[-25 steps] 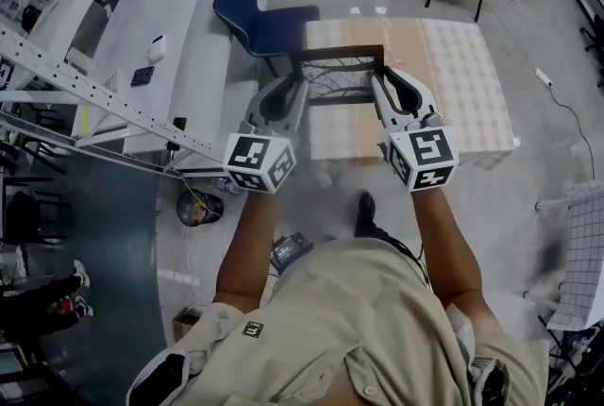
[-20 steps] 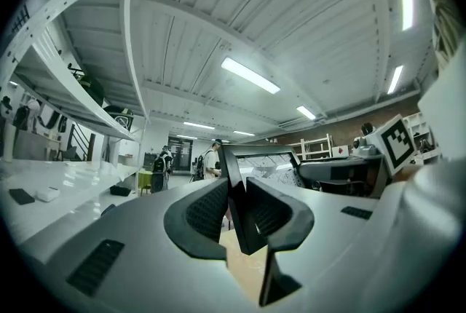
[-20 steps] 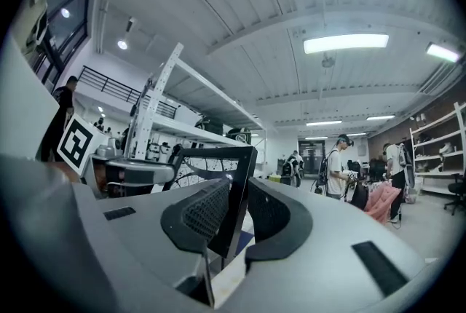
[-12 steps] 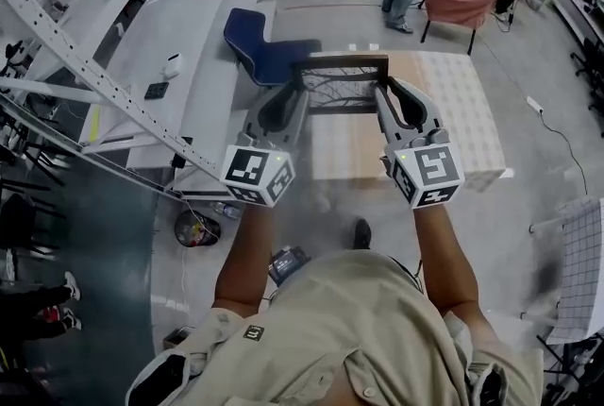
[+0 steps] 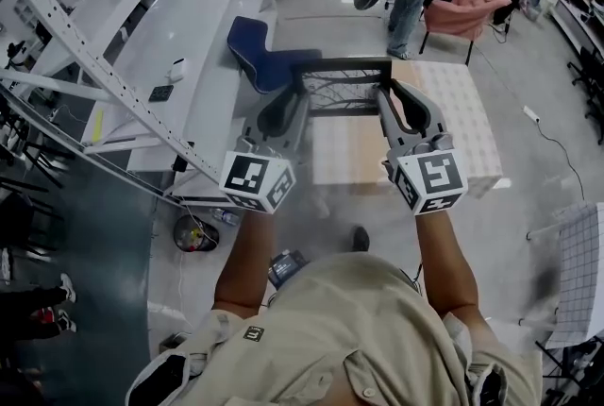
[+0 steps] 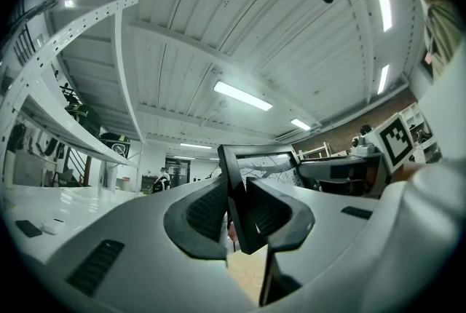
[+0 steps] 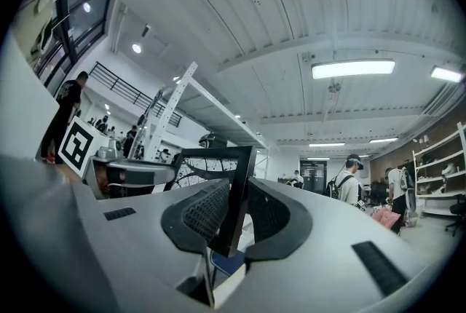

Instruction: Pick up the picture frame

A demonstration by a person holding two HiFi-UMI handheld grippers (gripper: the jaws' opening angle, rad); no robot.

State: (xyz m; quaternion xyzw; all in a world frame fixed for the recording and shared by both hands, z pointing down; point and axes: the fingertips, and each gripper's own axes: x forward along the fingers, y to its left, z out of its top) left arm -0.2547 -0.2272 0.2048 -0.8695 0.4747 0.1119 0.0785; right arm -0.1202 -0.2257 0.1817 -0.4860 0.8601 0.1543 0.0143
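Only the head view shows the black rectangular picture frame (image 5: 342, 85) held in the air above the checked-cloth counter (image 5: 453, 126). The gripper views show the left claw (image 6: 237, 211) and right claw (image 7: 233, 215) each closed tightly on one side bar of the frame.

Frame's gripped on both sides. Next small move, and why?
Probably a short, even raise with both grippers together. The left gripper is shut on the picture frame's left edge and the right gripper on its right edge, and the frame looks clear above the checked table. Moving one side alone could twist it out of those narrow edge grips.
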